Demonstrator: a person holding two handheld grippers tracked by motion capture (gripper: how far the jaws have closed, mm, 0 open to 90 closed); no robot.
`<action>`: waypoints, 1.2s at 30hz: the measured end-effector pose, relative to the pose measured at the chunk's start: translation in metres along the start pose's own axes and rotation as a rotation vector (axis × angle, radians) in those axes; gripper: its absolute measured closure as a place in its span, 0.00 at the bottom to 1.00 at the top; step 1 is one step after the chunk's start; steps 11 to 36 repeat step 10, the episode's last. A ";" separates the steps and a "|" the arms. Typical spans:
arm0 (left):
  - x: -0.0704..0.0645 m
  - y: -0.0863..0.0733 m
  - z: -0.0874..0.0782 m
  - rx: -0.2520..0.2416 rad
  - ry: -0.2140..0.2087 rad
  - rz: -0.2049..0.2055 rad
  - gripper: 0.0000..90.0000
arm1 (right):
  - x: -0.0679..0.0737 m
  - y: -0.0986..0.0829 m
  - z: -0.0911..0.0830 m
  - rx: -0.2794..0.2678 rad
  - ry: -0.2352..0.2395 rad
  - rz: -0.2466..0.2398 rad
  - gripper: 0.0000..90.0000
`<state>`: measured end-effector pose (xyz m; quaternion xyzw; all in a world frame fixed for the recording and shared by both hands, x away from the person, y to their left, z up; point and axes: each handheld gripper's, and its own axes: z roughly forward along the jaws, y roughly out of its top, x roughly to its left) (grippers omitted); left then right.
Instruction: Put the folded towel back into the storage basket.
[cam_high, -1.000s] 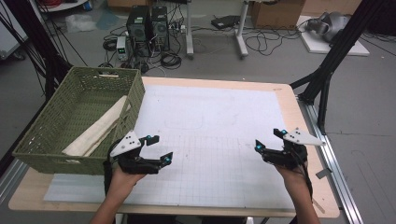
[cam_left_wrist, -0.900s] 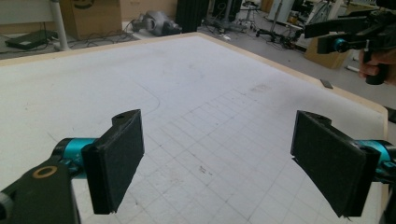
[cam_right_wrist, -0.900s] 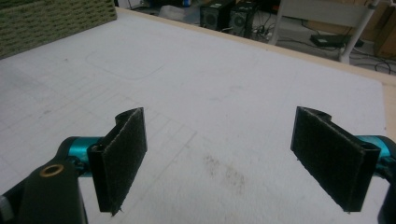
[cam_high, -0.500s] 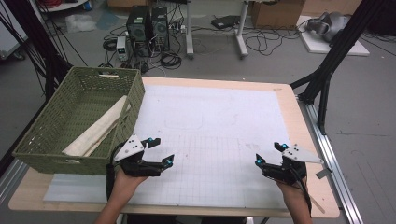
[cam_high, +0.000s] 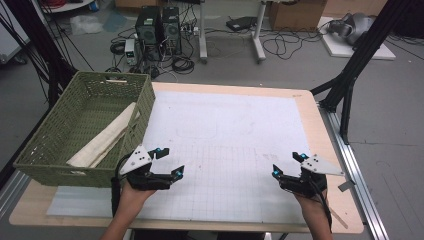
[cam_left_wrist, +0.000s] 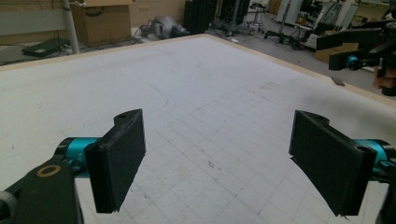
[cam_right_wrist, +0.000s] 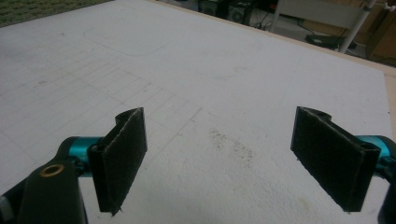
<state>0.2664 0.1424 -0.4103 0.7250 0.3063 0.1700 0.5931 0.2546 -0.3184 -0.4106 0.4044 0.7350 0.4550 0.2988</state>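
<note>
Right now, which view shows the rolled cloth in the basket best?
The high view: the cream rolled cloth lies diagonally inside the green wicker basket. The right gripper view catches a green sliver of the basket at its top-left corner; the left gripper view faces away.

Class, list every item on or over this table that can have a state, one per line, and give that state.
left gripper: open, holding nothing
right gripper: open, holding nothing
green woven basket: upright on the table's left edge, open-topped
cream rolled cloth: lying slanted inside the basket
white grid mat: flat on the table

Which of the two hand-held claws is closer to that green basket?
The left gripper, beside the basket holding a cream cloth. The right gripper sits across the table.
</note>
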 end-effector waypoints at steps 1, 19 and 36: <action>0.000 0.000 0.000 0.000 0.002 0.001 0.21 | 0.000 0.000 0.000 0.000 0.001 0.000 0.19; 0.002 -0.001 0.001 0.000 0.006 -0.001 0.21 | -0.003 0.000 -0.002 -0.013 -0.008 0.008 0.19; 0.002 -0.001 0.001 0.000 0.006 -0.001 0.21 | -0.003 0.000 -0.002 -0.013 -0.008 0.008 0.19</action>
